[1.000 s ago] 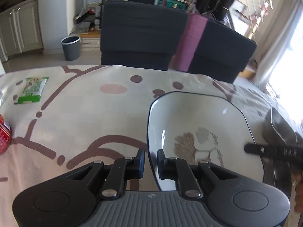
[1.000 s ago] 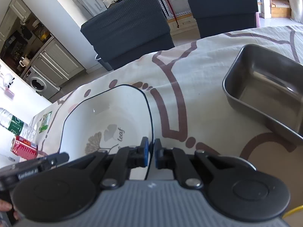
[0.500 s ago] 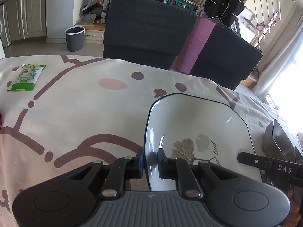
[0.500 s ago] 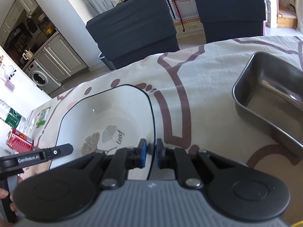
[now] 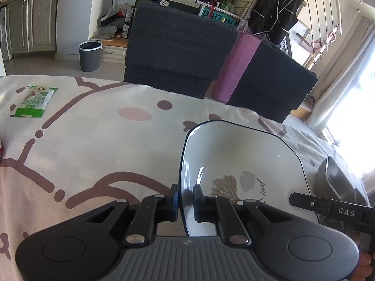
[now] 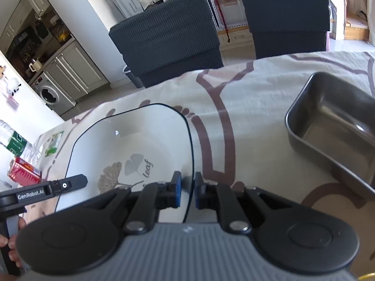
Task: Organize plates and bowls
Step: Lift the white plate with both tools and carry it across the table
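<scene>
A white square plate [image 5: 236, 161] with a black rim and a leaf print is held between both grippers above the patterned tablecloth. My left gripper [image 5: 185, 199] is shut on the plate's left rim. My right gripper [image 6: 186, 188] is shut on its right rim; the plate also shows in the right wrist view [image 6: 131, 145]. A steel rectangular tray [image 6: 335, 126] sits on the table to the right and also shows in the left wrist view [image 5: 337, 180].
A green and white packet [image 5: 34, 100] lies at the far left of the table. A red box [image 6: 23, 174] and a water bottle [image 6: 16, 142] stand at the left edge. Two dark chairs [image 5: 178, 56] stand behind the table.
Both grippers have lifted the plate and tilted upward, so more of the room shows. The steel tray has shifted right in the right wrist view.
</scene>
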`<state>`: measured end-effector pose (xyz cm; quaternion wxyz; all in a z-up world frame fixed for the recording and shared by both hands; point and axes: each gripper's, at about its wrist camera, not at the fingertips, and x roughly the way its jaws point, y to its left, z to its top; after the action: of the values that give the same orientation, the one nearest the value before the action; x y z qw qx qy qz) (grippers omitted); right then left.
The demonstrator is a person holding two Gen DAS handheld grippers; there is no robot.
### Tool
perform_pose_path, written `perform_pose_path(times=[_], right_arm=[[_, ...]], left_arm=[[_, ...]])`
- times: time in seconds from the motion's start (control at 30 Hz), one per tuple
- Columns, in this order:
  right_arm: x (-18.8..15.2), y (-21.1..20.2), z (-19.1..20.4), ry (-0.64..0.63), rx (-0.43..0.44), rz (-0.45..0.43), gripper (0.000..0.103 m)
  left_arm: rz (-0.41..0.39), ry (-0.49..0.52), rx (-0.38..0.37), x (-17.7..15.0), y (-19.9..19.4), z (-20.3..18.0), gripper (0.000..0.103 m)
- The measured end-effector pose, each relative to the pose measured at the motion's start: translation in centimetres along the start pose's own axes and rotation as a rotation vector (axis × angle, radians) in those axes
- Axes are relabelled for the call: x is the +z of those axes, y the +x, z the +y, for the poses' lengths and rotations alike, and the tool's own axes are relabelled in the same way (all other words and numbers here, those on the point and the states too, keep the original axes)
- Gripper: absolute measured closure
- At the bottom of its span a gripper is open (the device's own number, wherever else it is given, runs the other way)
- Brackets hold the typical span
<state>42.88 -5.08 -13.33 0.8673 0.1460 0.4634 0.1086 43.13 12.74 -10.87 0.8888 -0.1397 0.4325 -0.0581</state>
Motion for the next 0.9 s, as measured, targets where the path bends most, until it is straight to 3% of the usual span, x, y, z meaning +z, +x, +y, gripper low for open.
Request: perform_pose_path(times=[0.57,0.9], right_arm=[[0.3,-9.5,0.2,-0.006,0.066,-0.157,0.092],[-2.8,-15.2,-0.1,-0.017,0.065,-0.159,0.091]], left_arm=[[-0.12,0.022,-0.04,0.0,-10.2,-5.0,0.093],[-0.143,0.056,-0.042,-3.9,-16.5,-7.7,0.094]])
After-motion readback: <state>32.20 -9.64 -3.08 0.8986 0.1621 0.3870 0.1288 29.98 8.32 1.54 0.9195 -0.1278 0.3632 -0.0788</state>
